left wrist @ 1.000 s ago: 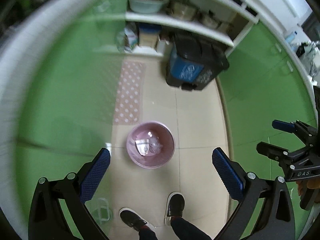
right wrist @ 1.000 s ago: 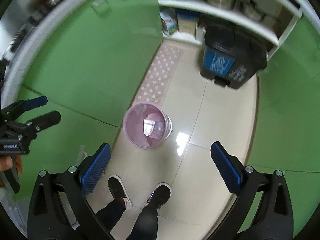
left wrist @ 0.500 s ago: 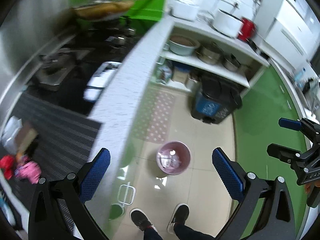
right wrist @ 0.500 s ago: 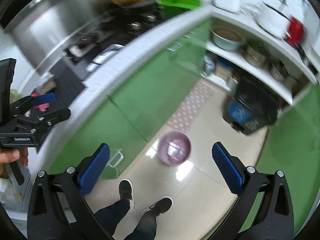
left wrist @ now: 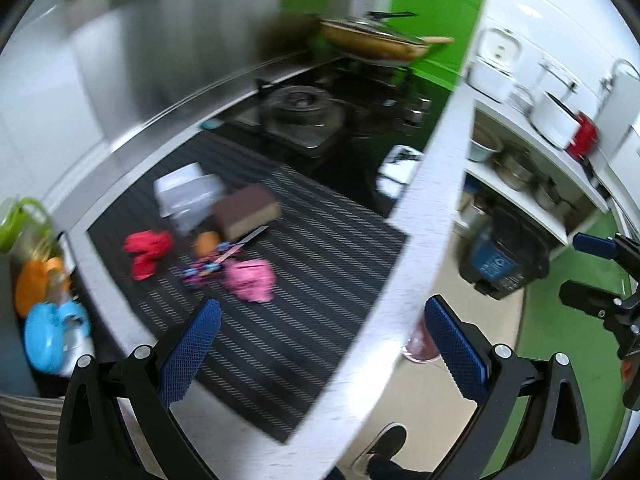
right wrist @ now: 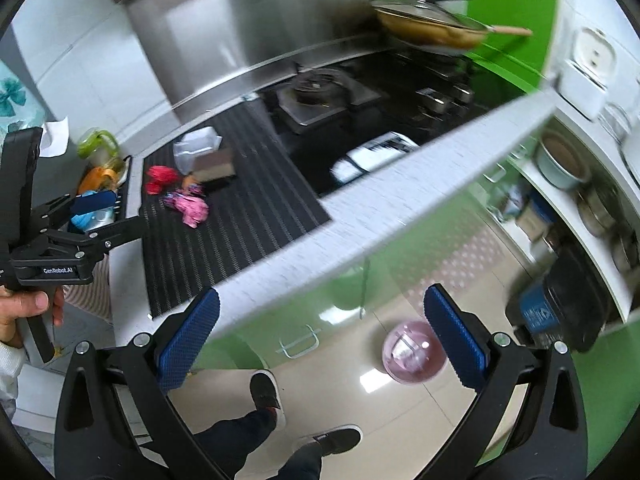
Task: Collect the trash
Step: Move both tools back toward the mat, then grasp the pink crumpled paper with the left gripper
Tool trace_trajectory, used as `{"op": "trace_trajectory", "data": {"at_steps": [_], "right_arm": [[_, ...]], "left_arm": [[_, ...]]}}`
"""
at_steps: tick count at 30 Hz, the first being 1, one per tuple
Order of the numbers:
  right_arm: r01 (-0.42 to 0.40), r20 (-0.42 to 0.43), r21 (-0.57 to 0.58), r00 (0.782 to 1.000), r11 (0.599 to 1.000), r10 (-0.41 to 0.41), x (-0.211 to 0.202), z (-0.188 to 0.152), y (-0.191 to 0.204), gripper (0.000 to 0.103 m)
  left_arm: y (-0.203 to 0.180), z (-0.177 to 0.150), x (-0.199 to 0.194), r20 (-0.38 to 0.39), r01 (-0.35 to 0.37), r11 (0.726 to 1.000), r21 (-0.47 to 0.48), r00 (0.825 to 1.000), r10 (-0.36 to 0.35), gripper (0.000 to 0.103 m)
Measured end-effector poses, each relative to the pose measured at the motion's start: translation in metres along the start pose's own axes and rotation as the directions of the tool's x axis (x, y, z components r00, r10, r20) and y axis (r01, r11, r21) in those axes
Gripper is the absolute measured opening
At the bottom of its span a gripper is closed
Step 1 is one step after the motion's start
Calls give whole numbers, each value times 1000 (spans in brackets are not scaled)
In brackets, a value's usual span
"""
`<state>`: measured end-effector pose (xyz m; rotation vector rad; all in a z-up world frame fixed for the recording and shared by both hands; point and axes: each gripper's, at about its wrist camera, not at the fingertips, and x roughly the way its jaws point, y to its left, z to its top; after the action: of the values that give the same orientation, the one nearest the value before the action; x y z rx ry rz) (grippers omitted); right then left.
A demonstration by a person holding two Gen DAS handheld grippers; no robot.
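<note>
Both grippers, left (left wrist: 318, 344) and right (right wrist: 320, 344), hover spread and empty above the bench (left wrist: 420, 200) edge, short of the trash (left wrist: 248, 280) on the mat (left wrist: 304, 280).

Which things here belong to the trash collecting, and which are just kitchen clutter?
Job: pink wrapper, red wrapper, clear plastic container, pink bin, left tool, right tool.
Lying about: frying pan, stove burner, blue-black bin.

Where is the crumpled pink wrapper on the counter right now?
The crumpled pink wrapper lies on the black striped mat, in the left wrist view just ahead of the left gripper, right of the red scrap and below the brown sponge.
</note>
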<state>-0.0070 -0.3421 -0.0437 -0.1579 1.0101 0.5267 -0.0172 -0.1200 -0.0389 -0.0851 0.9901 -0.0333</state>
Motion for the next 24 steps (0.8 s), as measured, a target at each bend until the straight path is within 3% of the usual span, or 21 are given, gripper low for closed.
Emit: {"op": "trace_trajectory", "data": {"at_steps": [5, 10, 18, 24], "right_arm": [[-19, -10, -34, 1000, 999, 19, 27, 25, 37, 100], [-27, -29, -61, 999, 998, 25, 53, 46, 62, 100], [-66, -70, -131, 996, 989, 57, 84, 76, 68, 100], [-123, -116, -205, 988, 971, 101, 109, 96, 58, 100]], "left_arm": [[43, -2, 9, -19, -1, 1000, -16, 1000, 1, 98], [60, 0, 27, -51, 15, 1000, -27, 999, -16, 98], [71, -2, 71, -98, 16, 989, -147, 995, -31, 98], [75, -3, 97, -115, -47, 968, -248, 993, 19, 98]]}}
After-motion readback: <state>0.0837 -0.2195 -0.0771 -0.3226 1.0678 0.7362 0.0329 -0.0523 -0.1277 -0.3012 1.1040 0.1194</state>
